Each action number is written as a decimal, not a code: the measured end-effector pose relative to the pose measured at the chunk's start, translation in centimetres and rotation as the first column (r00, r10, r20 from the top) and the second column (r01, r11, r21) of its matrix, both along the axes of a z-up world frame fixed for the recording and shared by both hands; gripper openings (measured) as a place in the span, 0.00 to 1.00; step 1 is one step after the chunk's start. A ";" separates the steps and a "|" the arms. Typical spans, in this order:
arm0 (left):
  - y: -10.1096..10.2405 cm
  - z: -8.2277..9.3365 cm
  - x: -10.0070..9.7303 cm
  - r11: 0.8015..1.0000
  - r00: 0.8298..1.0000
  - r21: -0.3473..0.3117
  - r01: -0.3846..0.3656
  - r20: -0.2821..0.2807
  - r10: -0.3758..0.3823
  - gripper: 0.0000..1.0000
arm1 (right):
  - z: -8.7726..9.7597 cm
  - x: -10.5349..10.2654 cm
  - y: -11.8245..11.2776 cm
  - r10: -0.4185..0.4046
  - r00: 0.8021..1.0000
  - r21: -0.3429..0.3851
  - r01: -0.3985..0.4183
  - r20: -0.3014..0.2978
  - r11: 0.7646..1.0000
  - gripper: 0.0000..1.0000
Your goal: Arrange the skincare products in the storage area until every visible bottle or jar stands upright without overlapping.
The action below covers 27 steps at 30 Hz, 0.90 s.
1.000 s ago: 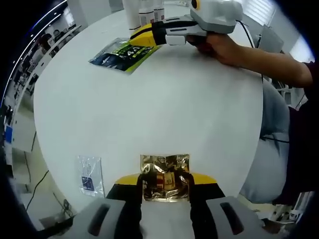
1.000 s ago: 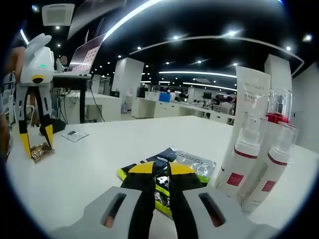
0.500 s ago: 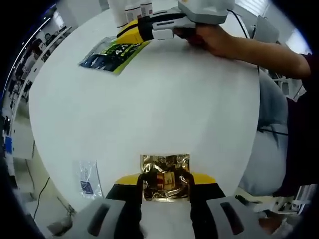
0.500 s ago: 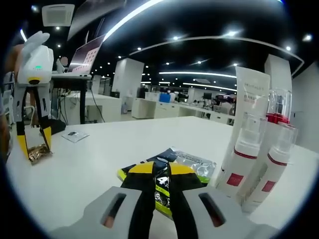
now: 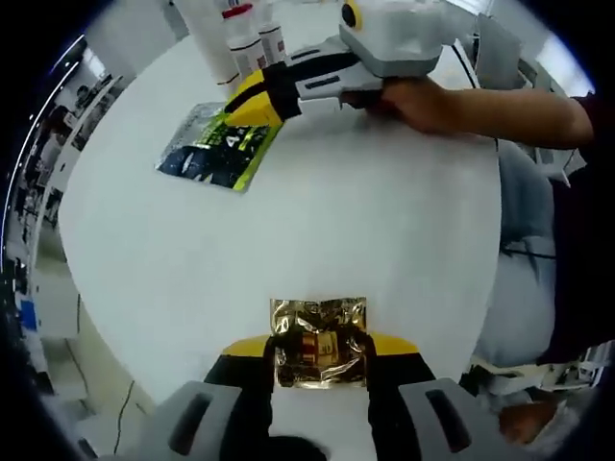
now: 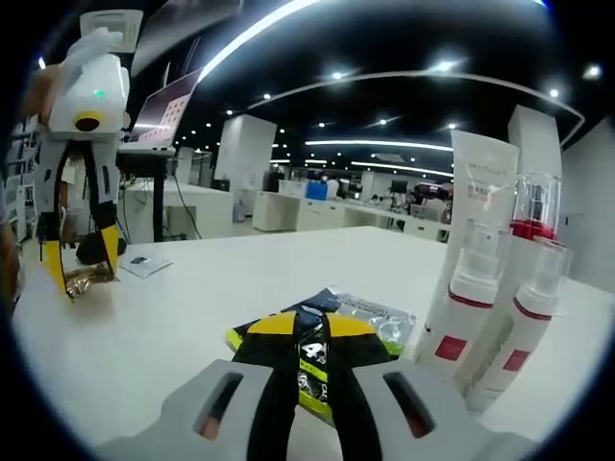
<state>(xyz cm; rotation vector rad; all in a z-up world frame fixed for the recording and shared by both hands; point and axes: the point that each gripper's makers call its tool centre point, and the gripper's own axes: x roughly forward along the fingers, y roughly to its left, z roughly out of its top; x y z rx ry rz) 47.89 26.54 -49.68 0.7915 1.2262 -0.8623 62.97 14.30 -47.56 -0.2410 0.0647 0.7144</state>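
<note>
Two grippers are each pinching a packet: left gripper (image 5: pixel 320 348) is clamping a crinkled gold foil sachet (image 5: pixel 319 341) at 6 o'clock; right gripper (image 6: pixel 309 357) is gripping a glossy green-black sachet (image 6: pixel 332 331) beside upright pump bottles (image 6: pixel 519 327) at 3 o'clock.

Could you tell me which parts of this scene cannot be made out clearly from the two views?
- Gold sachet, left gripper view: its lower edge is hidden by the left gripper.
- Green sachet, right gripper view: its print is partly covered by the right gripper.
- Pump bottles, right gripper view: label text is too small to read.
- White tube, left gripper view: top cut off by the edge.
</note>
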 end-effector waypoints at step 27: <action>-1.3 0.7 10.2 0.970 0.986 0.182 0.162 -0.009 -0.164 0.38 | 0.5 0.2 -0.4 -0.021 1.000 0.062 0.022 -0.017 0.998 0.10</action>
